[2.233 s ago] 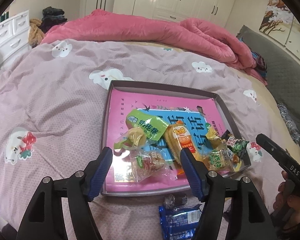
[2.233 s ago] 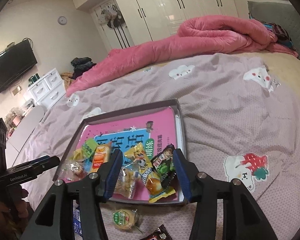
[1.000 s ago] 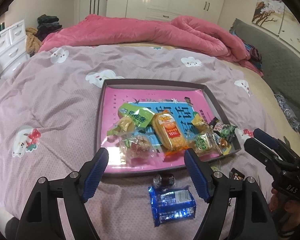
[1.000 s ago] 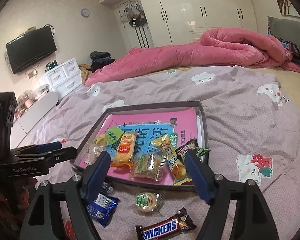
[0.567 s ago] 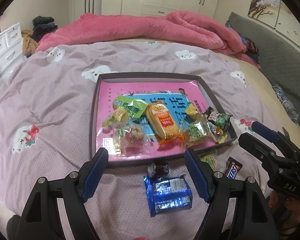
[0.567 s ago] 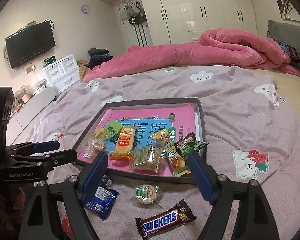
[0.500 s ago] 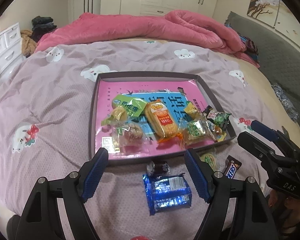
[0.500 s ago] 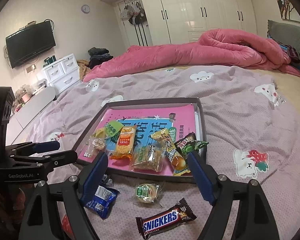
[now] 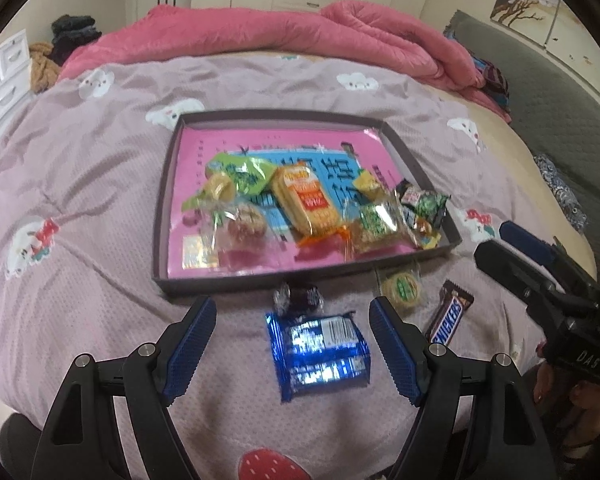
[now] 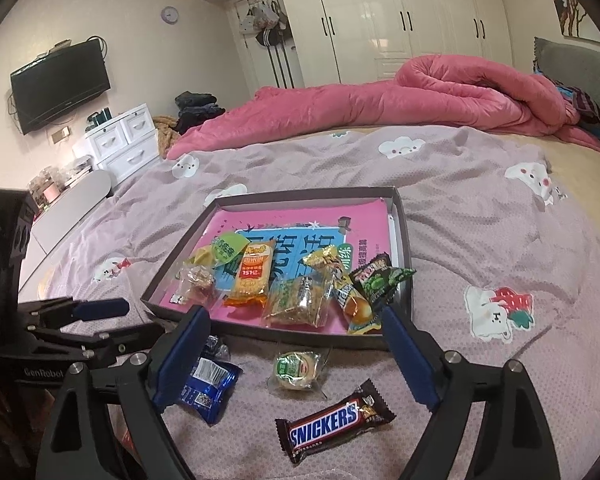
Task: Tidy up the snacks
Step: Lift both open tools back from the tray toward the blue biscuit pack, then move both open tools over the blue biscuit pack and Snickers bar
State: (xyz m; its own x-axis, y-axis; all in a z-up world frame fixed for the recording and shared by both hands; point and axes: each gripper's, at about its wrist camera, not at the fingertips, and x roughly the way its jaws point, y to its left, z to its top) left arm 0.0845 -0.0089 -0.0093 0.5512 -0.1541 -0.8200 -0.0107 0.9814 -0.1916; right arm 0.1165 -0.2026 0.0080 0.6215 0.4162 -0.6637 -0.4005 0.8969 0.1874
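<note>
Both jaws gape empty; Snickers bar (image 10: 335, 421) lies lengthwise across right gripper (image 10: 296, 350).

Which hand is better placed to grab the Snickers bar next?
Right. The right claw hangs open just above the Snickers bar; the left claw frames the blue packet instead.

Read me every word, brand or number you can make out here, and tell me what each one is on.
"SNICKERS": brown chocolate bar wrapper on the bedspread.
"GenRobot": black body of the left gripper.
"DAS": black body of the right gripper.
Orange biscuit packet, blue foil packet, pink tray lining: print too small or blurred.
</note>
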